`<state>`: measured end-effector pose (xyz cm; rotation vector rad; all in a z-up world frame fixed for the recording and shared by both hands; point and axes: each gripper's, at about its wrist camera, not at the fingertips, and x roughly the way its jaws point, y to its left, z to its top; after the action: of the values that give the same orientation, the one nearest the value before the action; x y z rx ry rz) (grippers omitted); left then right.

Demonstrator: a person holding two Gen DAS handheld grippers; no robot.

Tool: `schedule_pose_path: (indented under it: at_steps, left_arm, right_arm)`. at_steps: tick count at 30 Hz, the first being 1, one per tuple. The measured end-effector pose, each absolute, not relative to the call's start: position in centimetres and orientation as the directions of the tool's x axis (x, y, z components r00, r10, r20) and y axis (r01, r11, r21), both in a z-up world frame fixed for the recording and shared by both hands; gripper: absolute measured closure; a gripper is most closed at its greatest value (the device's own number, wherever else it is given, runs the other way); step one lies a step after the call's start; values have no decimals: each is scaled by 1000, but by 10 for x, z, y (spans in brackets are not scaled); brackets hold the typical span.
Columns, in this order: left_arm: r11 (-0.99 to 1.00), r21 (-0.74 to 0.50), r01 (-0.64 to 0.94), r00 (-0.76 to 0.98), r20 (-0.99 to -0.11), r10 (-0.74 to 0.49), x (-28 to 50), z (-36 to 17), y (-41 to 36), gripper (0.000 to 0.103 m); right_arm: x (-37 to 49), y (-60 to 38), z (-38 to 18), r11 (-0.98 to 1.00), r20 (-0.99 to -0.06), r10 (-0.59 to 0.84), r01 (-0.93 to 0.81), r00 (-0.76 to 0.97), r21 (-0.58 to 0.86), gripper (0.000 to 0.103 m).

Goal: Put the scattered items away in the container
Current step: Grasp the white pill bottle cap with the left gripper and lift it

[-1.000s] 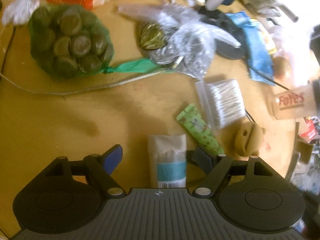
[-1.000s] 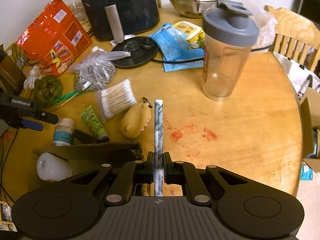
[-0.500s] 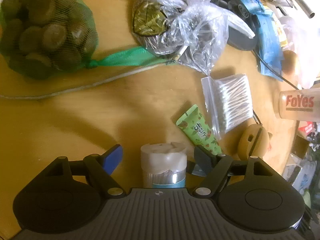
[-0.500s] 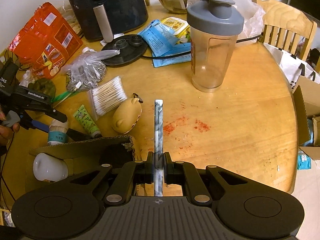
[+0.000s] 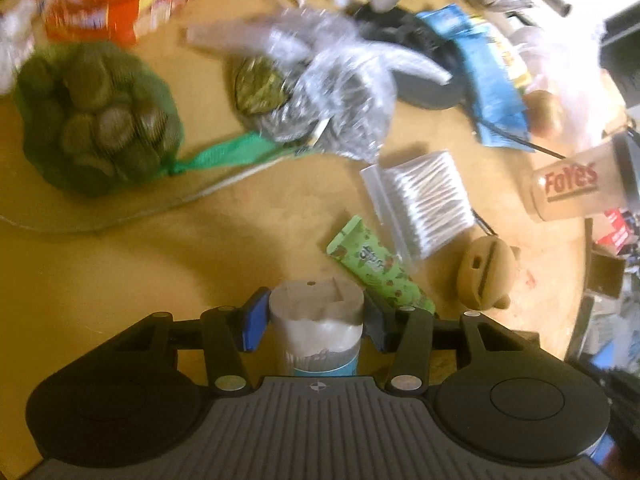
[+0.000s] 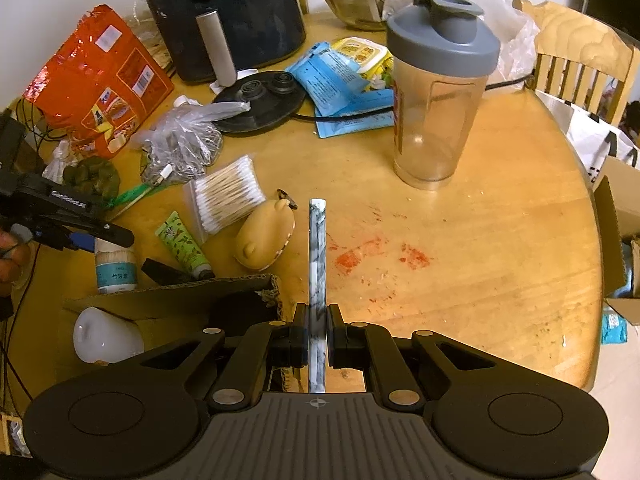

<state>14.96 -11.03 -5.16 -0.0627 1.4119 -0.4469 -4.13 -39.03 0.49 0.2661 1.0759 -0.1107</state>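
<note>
Cardboard box (image 6: 172,292) barely filled, as far as can be told; looks early in the job. Closing the left gripper (image 5: 316,320) on the toothpick jar (image 5: 316,338), pads meeting its sides. Stands upright on the bench (image 6: 460,260) just beside the box, long axis vertical, cap up. Clamps a thin marbled strip (image 6: 317,240) in the right gripper (image 6: 317,320), edge-on, pointing straight ahead along the fingers. Leaves plenty out: green tube (image 6: 182,242), cotton swabs (image 6: 228,196), tan pouch (image 6: 264,240).
</note>
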Motion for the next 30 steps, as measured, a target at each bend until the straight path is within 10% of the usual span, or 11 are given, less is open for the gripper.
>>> schedule_pose_path:
  at_steps: [30]
  left_arm:
    - [918, -144, 369, 459, -831, -315, 61, 58, -110, 54]
  right_arm:
    - [-29, -366, 16, 983, -860, 132, 49, 493, 178, 92]
